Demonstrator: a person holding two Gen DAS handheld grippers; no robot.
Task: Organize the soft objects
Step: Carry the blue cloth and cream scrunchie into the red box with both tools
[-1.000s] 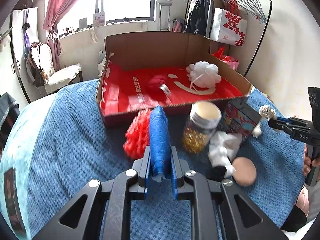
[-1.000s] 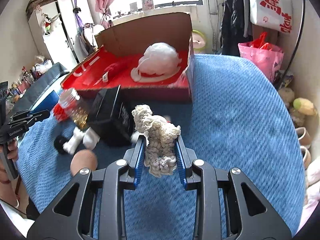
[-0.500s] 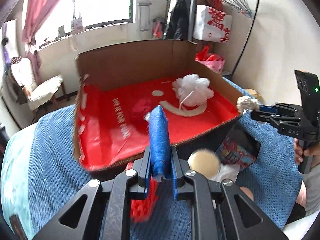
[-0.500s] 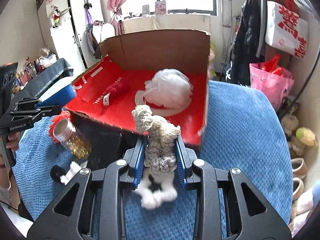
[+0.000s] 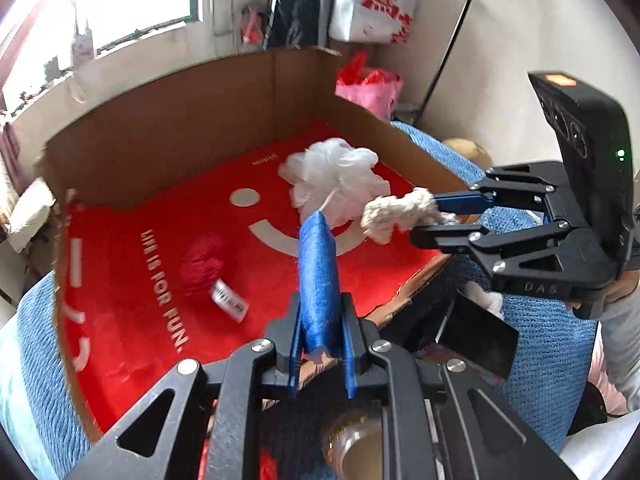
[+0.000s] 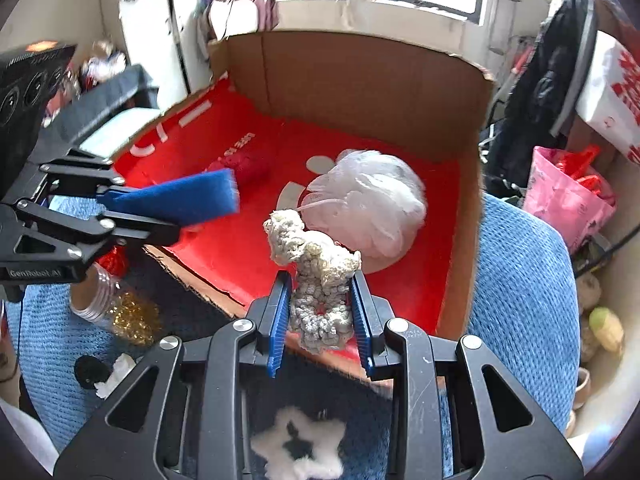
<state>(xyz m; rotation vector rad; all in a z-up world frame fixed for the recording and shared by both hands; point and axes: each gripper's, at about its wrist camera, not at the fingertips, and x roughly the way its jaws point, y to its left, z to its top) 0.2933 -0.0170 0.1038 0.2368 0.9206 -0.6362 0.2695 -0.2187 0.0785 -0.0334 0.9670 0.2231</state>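
Grippers both angled down over the box, at its near edge. Left gripper clamped tight on a blue pad, which stands upright between the jaws above the red liner. Right gripper pinches a cream knit toy, jaws part-closed around it, toy sticking up past the tips. Inside the box: white pouf and a red roll. Jar sits on the blue blanket outside.
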